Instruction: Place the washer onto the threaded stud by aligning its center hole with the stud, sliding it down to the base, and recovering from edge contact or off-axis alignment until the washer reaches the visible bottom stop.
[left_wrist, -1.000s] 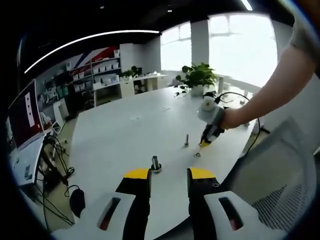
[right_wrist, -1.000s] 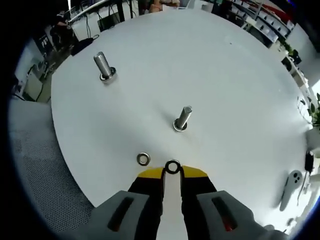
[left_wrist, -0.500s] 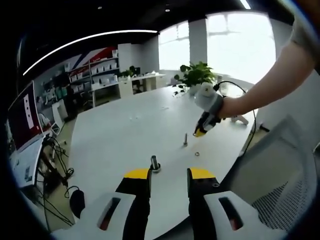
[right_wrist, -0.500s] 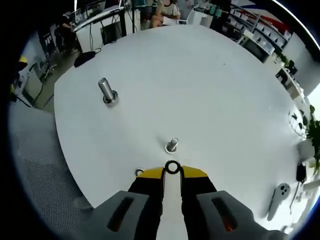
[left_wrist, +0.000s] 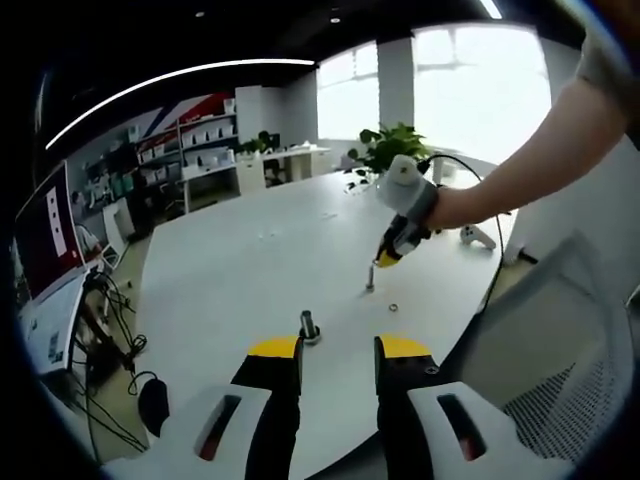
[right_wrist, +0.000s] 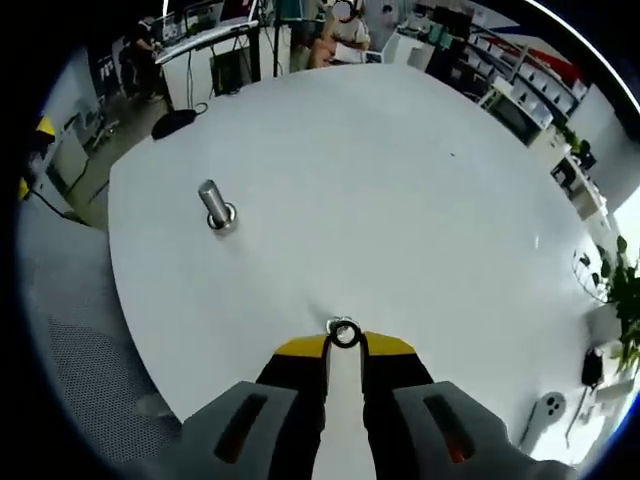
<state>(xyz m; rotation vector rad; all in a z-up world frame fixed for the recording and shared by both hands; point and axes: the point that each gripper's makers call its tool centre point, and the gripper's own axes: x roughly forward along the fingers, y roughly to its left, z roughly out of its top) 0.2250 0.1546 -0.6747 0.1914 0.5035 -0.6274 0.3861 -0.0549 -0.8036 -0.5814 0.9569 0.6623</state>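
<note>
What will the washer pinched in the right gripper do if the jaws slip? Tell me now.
The washer is a thin metal ring held by its rim, so it probably stays stiff but could pivot or pop free. Round and flat, it would likely roll or skitter across the smooth white table instead of seating on the stud.

A: Colours, quick. Table (right_wrist: 420, 180)?

B: Plain white, no pattern. We see the washer (right_wrist: 345, 334) as a dark ring w/ silver glint, both studs (right_wrist: 213, 205) bare grey metal.

A: Grippers?

B: Right gripper (right_wrist: 345, 345) & left gripper (left_wrist: 339, 348): yellow tips on black jaws, pale grey bodies (red slot on each). Chair (left_wrist: 570, 350) is grey mesh, plant (left_wrist: 395, 150) green.
</note>
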